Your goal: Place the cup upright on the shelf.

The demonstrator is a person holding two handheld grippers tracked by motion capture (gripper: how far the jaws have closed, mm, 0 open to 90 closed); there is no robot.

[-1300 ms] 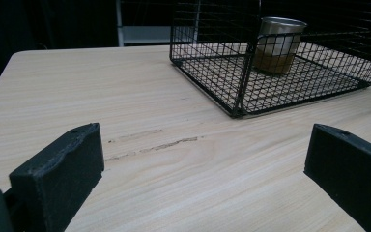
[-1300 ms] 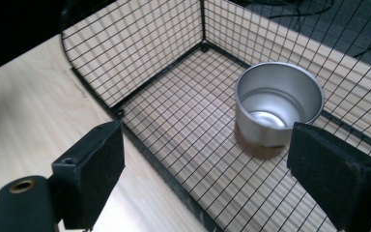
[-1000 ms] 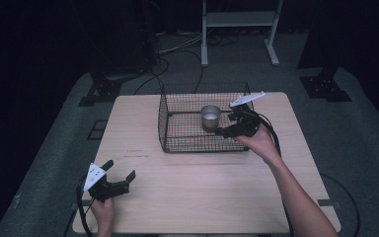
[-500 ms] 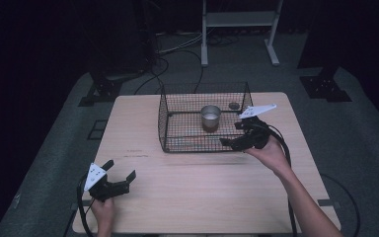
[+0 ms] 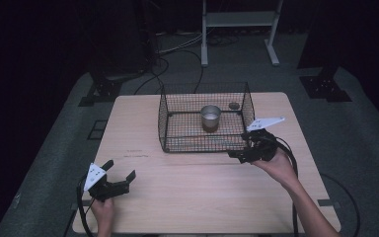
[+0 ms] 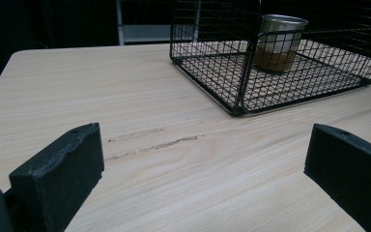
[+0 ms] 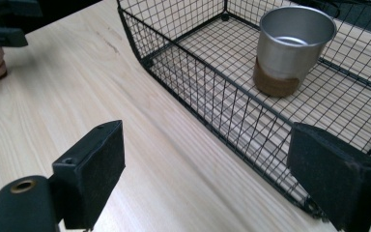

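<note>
A black wire basket (image 5: 205, 147) stands at the middle back of the wooden table (image 5: 192, 197). Inside it a metal cup (image 5: 210, 117) with a brown base stands upright. My right gripper (image 5: 237, 154) hovers just outside the basket's front right corner, open, nothing between its jaws. The right gripper view looks past the open right gripper (image 7: 207, 145) at the basket wall (image 7: 212, 96) and the cup (image 7: 290, 48). My left gripper (image 5: 121, 169) rests open near the table's front left. From the left gripper (image 6: 205, 140), the basket (image 6: 222, 72) and cup (image 6: 279, 42) lie farther off.
A small dark round object (image 5: 234, 105) lies at the basket's back right. Bare tabletop runs between the two grippers. Cables and stand legs (image 5: 237, 29) lie on the dark floor behind the table. The other hand with its gripper (image 7: 2, 29) appears top left in the right gripper view.
My right gripper has drawn back from the basket's right rim toward the near side and slightly down, ending outside the front right corner. The left gripper has not moved.
</note>
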